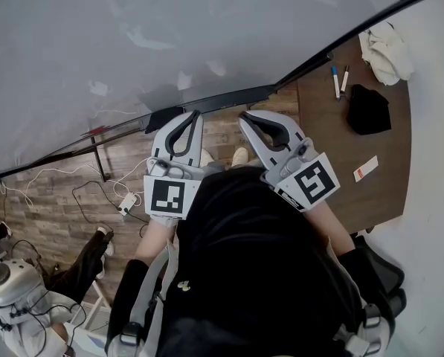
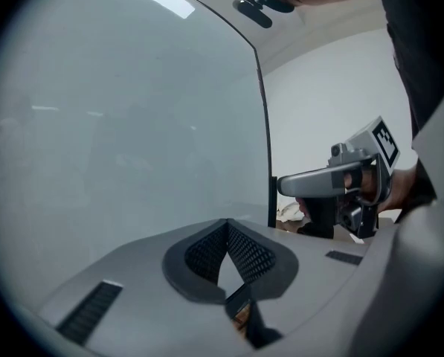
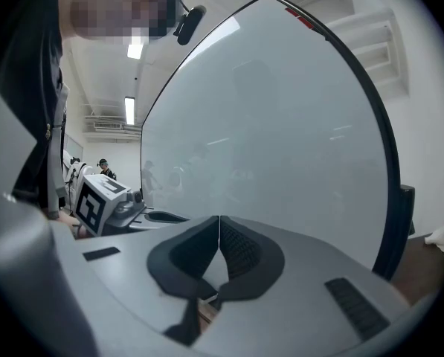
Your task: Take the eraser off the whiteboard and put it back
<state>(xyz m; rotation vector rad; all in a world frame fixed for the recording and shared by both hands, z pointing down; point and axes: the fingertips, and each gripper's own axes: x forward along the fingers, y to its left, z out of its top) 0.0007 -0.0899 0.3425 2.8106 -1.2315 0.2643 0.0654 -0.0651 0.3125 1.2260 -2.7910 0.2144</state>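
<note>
We hold both claws level before the whiteboard (image 1: pixel 169 36), the left claw (image 2: pixel 227 229) and the right claw (image 3: pixel 219 225) each closed with nothing between the pads. A dark block, seemingly the eraser (image 1: pixel 164 118), sits at the board's lower edge, just beside the left claw's tip

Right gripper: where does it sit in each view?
Head view: right gripper at centre, beside the left gripper, jaws shut, tips toward the whiteboard.
Left gripper view: right middle, side-on, past the board's edge.
Right gripper view: bottom centre, its own shut jaws.
Shared landmark: the whiteboard's dark edge.
</note>
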